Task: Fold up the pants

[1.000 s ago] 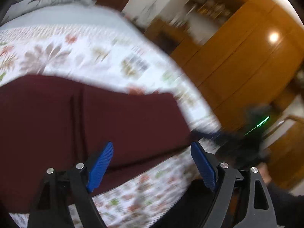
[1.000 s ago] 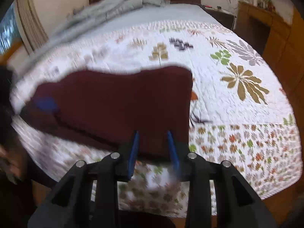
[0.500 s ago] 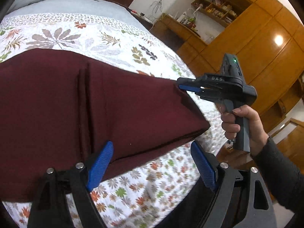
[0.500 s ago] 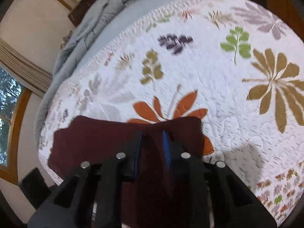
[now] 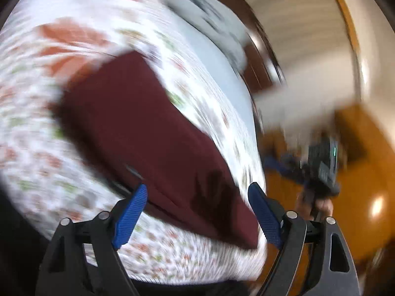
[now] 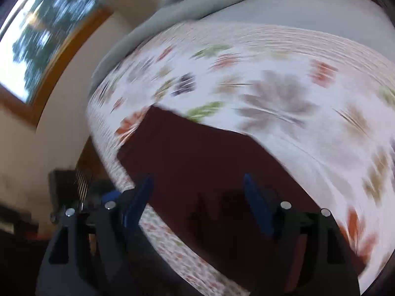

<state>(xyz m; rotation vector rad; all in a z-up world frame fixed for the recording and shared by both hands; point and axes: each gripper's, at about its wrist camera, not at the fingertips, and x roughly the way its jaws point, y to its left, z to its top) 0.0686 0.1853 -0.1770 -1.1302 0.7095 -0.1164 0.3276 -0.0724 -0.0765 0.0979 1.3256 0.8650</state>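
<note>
- Half a second before, my right gripper had its jaws pinched narrow on the maroon cloth; by this moment they stood wide apart with nothing between the pads, only the pants lying beyond them.
- Both views had swung hard since then, and both were smeared with motion blur, so fine detail was lost to me.
- My left gripper kept its jaws wide as before, the blue fingertips spread at the bottom of the frame and holding nothing.
- From the left wrist the pants ran as a dark red folded slab from centre frame down to the lower right, lying flat on the floral quilt.
- From the right wrist they filled the lower centre, on the quilt.
- I saw the right gripper at the right edge of the left view, off the bed, with a hand gripping it.
- Grey bedding sat bunched at the top of the right view, and a window showed at the upper left.
</note>
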